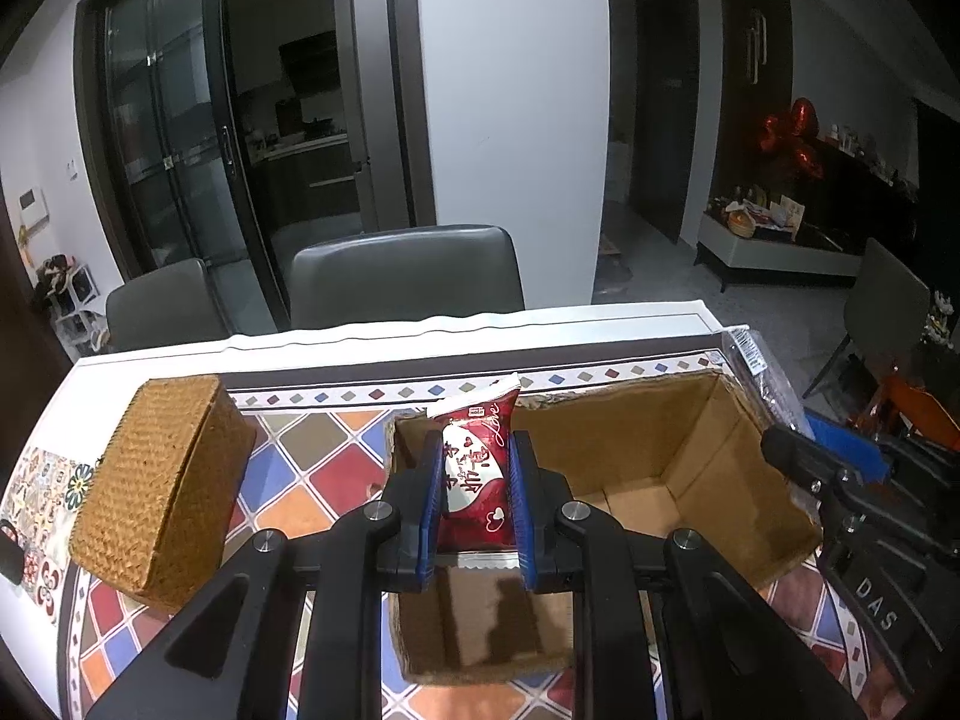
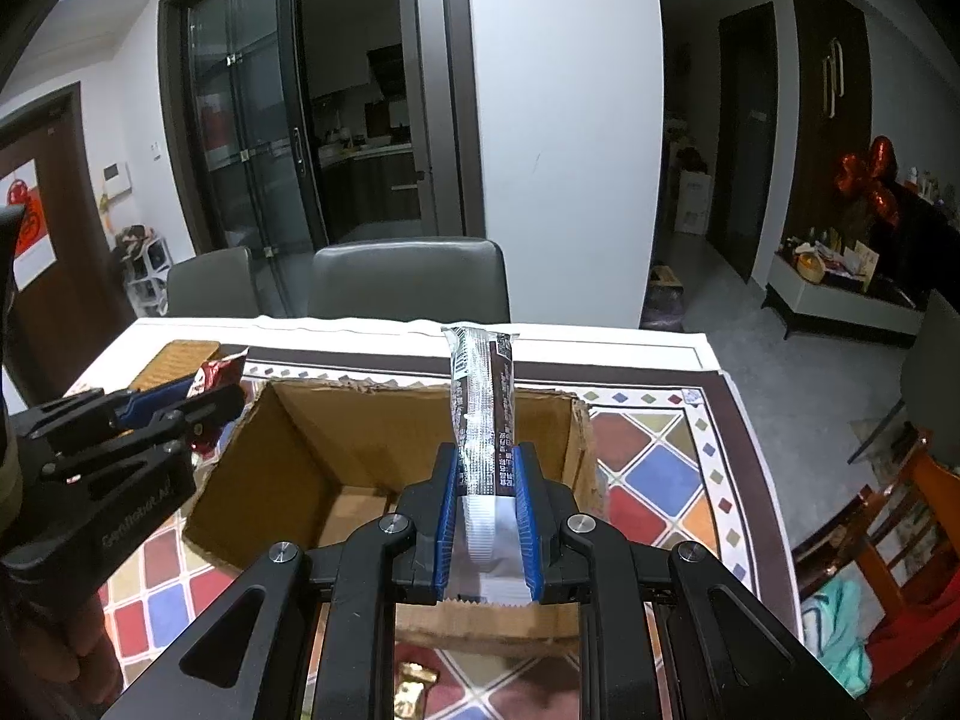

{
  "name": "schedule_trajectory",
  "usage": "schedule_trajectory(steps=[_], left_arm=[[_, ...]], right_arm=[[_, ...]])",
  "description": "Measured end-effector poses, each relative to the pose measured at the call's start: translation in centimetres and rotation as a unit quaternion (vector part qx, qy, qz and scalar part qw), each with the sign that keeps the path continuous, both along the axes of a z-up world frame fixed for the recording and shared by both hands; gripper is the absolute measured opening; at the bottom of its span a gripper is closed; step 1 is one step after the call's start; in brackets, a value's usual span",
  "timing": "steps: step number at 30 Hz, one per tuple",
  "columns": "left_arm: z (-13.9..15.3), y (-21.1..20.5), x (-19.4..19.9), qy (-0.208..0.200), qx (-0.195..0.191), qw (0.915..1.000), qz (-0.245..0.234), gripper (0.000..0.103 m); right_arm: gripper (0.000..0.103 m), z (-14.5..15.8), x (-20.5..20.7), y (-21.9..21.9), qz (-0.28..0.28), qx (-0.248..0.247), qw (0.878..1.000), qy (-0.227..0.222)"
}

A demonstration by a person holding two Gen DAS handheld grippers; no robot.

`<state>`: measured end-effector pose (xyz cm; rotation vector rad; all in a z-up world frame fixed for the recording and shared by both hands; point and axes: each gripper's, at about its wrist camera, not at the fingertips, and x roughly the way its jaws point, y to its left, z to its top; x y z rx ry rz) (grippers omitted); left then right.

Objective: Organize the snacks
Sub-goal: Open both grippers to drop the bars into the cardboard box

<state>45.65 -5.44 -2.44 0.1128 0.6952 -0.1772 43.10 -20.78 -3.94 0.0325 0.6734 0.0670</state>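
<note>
We see a table [image 1: 198, 354] under a cloth of coloured diamond tiles, with two grey chairs [image 1: 408, 276] behind it. On it stands an open cardboard box [image 1: 690, 450], and well to its left a woven basket [image 1: 162, 480]. Our left gripper [image 1: 477, 498] is clamped on a red snack packet [image 1: 480, 480], held upright over the box's left part. Our right gripper [image 2: 489, 510] is clamped on a long brown-and-silver snack stick [image 2: 483, 396], which stands upright over the box's near right part. A small gold-wrapped sweet [image 2: 411, 687] lies on the cloth before the box.
</note>
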Motion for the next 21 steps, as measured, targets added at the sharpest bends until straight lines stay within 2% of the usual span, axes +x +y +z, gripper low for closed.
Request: schedule_trajectory(steps=[9,11,12,13,14,15,16,18,21], left_arm=[[-1.6,-0.6,0.8,0.011,0.005,0.9999,-0.004,0.023],[-1.8,-0.6,0.8,0.008,0.011,0.9999,-0.001,0.032],[-1.9,-0.6,0.7,0.006,0.011,0.9999,0.001,0.046],[-1.8,-0.5,0.6,0.004,0.010,0.9999,0.004,0.060],[-1.8,-0.3,0.5,-0.002,0.007,0.9999,0.010,0.064],[-1.8,-0.2,0.3,-0.004,0.006,0.9999,0.012,0.065],[-1.8,-0.1,0.3,-0.004,0.007,0.9999,0.013,0.066],[-1.8,0.1,0.1,-0.002,0.006,0.9999,0.016,0.069],[-1.5,0.3,-0.3,-0.006,0.012,0.9996,0.024,0.076]], right_arm=[[0.020,-1.2,1.4,0.3,0.009,0.001,1.000,0.003],[0.020,-1.4,1.3,0.5,0.011,-0.006,1.000,-0.001],[0.025,-1.4,1.3,0.6,0.012,-0.009,1.000,-0.003],[0.039,-1.4,1.1,0.8,0.012,-0.013,1.000,-0.006],[0.048,-1.3,0.9,0.9,0.008,-0.018,1.000,-0.012],[0.063,-1.2,0.8,0.9,0.003,-0.022,1.000,-0.017],[0.073,-1.0,0.6,0.8,-0.003,-0.025,0.999,-0.024],[0.079,-0.6,0.4,0.8,-0.012,-0.032,0.999,-0.032],[0.079,-0.5,0.2,0.6,-0.020,-0.031,0.999,-0.033]])
